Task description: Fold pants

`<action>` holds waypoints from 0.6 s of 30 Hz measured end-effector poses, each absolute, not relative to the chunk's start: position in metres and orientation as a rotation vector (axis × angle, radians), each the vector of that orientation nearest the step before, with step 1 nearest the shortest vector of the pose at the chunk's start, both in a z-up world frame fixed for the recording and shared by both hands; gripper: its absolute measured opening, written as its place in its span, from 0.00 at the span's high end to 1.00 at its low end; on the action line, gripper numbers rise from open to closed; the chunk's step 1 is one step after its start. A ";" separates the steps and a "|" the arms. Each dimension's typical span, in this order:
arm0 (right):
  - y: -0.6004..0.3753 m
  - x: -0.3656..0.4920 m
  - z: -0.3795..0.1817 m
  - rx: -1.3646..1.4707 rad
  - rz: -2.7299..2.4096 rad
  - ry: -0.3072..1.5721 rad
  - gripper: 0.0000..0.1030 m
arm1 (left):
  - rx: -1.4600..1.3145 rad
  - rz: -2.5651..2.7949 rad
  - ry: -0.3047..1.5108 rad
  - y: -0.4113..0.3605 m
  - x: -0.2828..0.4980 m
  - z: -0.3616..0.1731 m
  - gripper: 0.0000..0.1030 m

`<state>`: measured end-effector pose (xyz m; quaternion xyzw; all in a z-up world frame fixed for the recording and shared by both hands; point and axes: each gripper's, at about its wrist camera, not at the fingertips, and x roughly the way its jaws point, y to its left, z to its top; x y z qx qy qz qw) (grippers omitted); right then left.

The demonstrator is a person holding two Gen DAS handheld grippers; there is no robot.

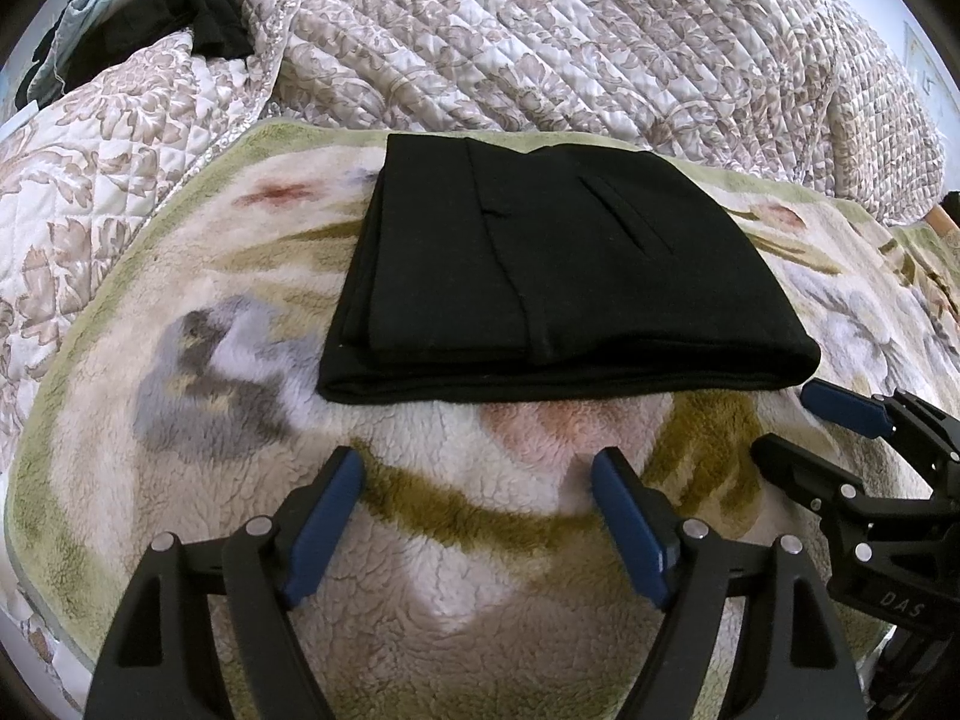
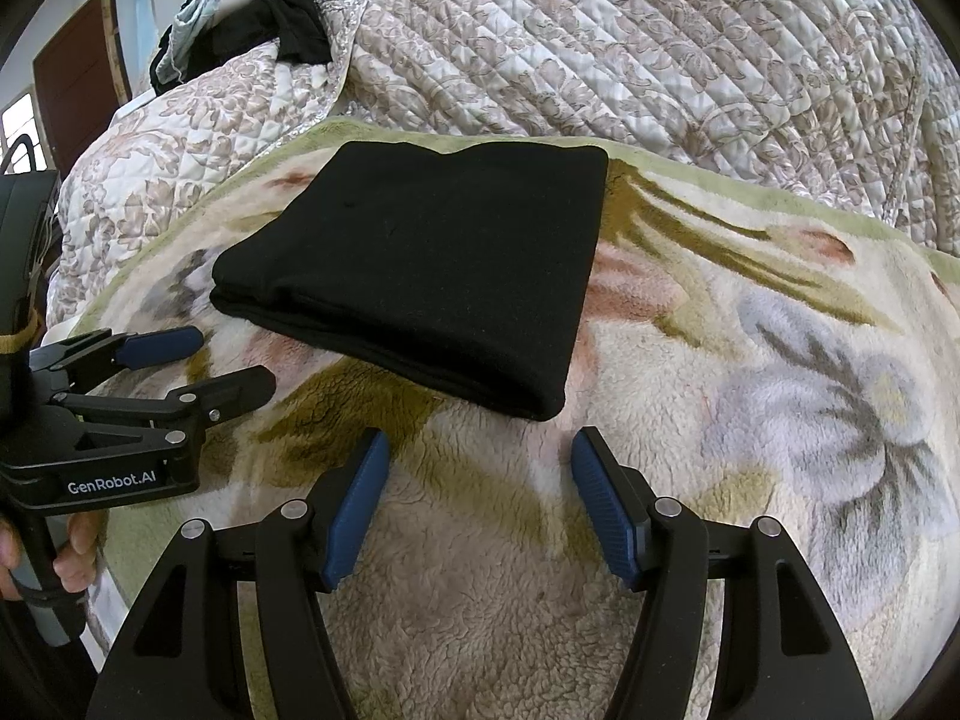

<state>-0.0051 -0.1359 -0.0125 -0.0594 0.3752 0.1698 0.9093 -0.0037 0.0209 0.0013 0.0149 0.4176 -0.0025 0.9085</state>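
Pants point(image 1: 540, 276) folded black on fleece blanket point(image 1: 480, 540), just beyond left claw point(image 1: 477, 474) and right claw point(image 2: 477, 456), both spread, empty.

One folded pair of black pants point(image 1: 540, 276), two grippers, one fleece blanket point(image 1: 180, 420), one quilt point(image 1: 540, 30).

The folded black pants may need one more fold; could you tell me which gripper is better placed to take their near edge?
Right, marginally. The right gripper hangs open just short of the pants' near corner, while the left gripper stands farther from their near edge.
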 end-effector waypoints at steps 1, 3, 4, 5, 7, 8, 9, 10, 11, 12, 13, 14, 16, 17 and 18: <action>-0.136 -0.005 -0.012 -0.122 0.350 0.774 0.38 | 0.030 -0.004 0.862 0.021 -0.004 0.001 0.21; -0.136 -0.005 -0.012 -0.122 0.351 0.774 0.38 | 0.031 0.000 0.865 0.020 -0.004 0.002 0.21; -0.136 -0.005 -0.012 -0.122 0.351 0.774 0.38 | 0.030 0.002 0.866 0.019 -0.004 0.002 0.21; -0.136 -0.005 -0.012 -0.122 0.350 0.774 0.38 | 0.029 0.001 0.867 0.020 -0.003 0.001 0.21; -0.136 -0.005 -0.012 -0.122 0.351 0.774 0.38 | 0.030 0.002 0.865 0.020 -0.003 0.001 0.21; -0.136 -0.005 -0.012 -0.122 0.351 0.774 0.38 | 0.030 0.002 0.866 0.020 -0.002 0.001 0.21; -0.136 -0.005 -0.012 -0.122 0.351 0.774 0.38 | 0.029 0.002 0.866 0.020 -0.002 0.001 0.20; -0.136 -0.005 -0.012 -0.122 0.351 0.774 0.38 | 0.027 0.001 0.868 0.020 -0.003 0.001 0.20; -0.136 -0.005 -0.012 -0.122 0.351 0.774 0.38 | 0.027 0.002 0.867 0.020 -0.003 0.001 0.20; -0.136 -0.005 -0.012 -0.122 0.351 0.774 0.38 | 0.026 0.002 0.868 0.020 -0.003 0.001 0.20; -0.136 -0.005 -0.012 -0.122 0.351 0.774 0.38 | 0.025 0.003 0.870 0.020 -0.002 0.001 0.20; -0.136 -0.005 -0.012 -0.122 0.351 0.774 0.38 | 0.025 0.004 0.871 0.020 -0.003 0.001 0.20; -0.136 -0.005 -0.012 -0.122 0.351 0.774 0.38 | 0.025 0.005 0.871 0.020 -0.002 0.001 0.20; -0.136 -0.005 -0.012 -0.122 0.351 0.774 0.38 | 0.025 0.005 0.872 0.020 -0.002 0.001 0.20; -0.136 -0.005 -0.012 -0.122 0.351 0.774 0.38 | 0.024 0.006 0.873 0.021 -0.002 0.001 0.20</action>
